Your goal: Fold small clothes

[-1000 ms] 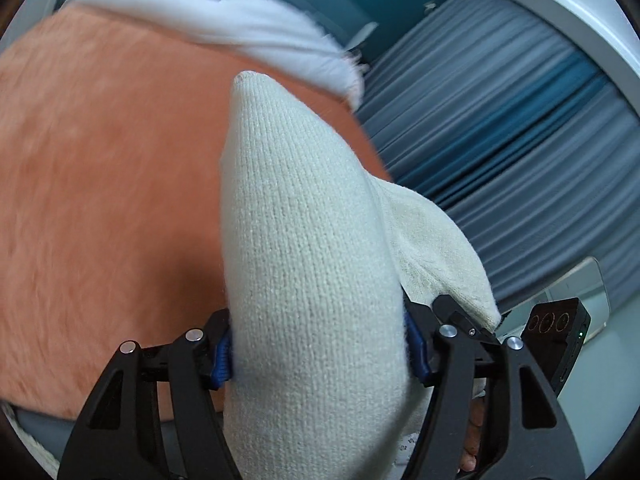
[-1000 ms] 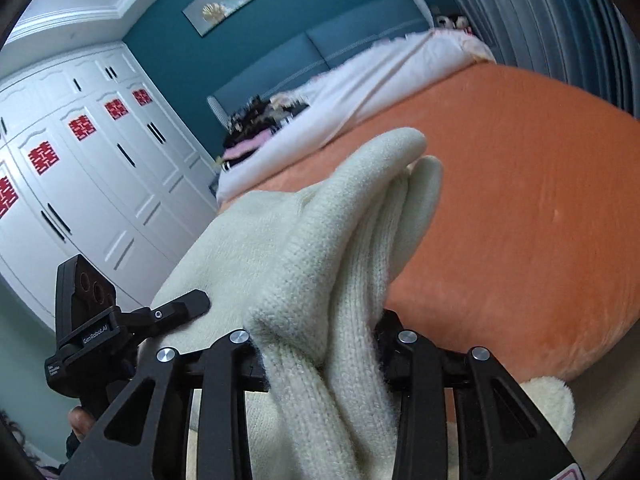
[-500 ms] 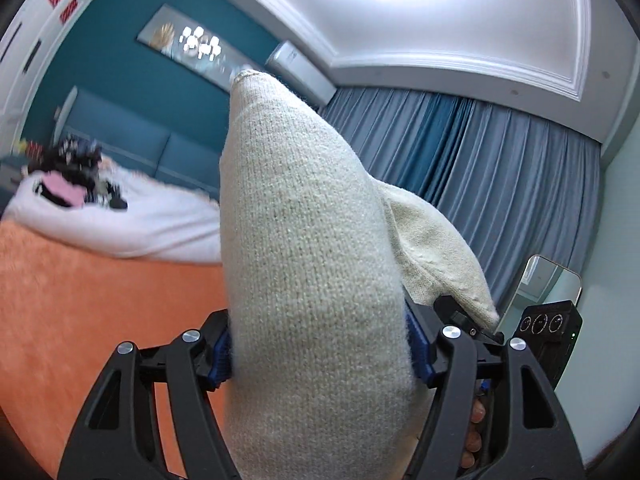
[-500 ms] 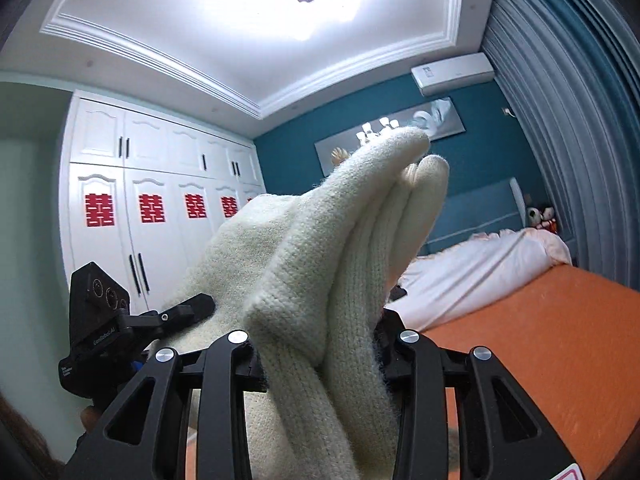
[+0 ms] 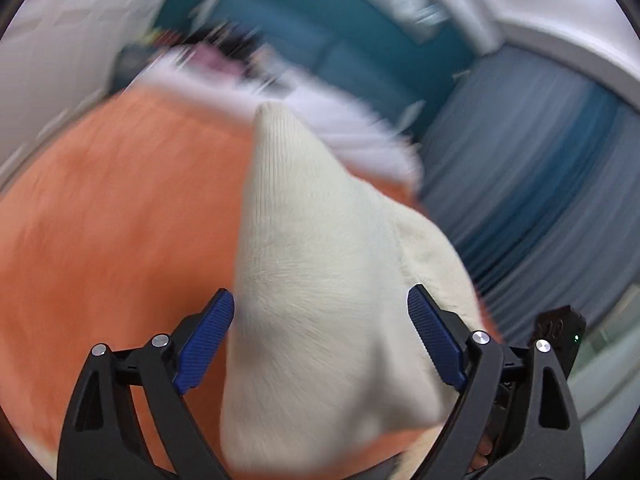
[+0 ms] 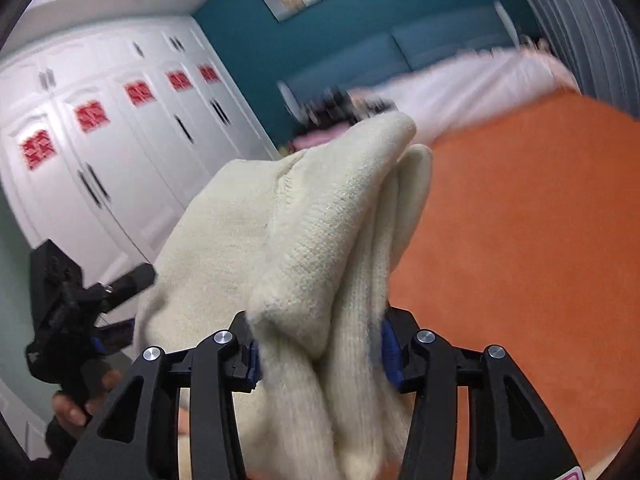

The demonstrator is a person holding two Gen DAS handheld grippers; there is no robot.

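A cream knitted garment hangs between both grippers above an orange bed cover. In the left wrist view my left gripper has its blue pads spread apart, with the cloth standing loose between them and not pinched. In the right wrist view my right gripper is shut on a bunched fold of the same garment. The left gripper shows at the lower left of that view, beside the cloth's far edge.
A white sheet with dark and pink clothes lies at the head of the bed by a teal wall. White wardrobe doors stand left. Blue-grey curtains hang right. The orange cover spreads under both grippers.
Both grippers have tilted down from ceiling and walls back toward the bed. The left gripper's jaws have opened off the garment. The right gripper keeps its grip.
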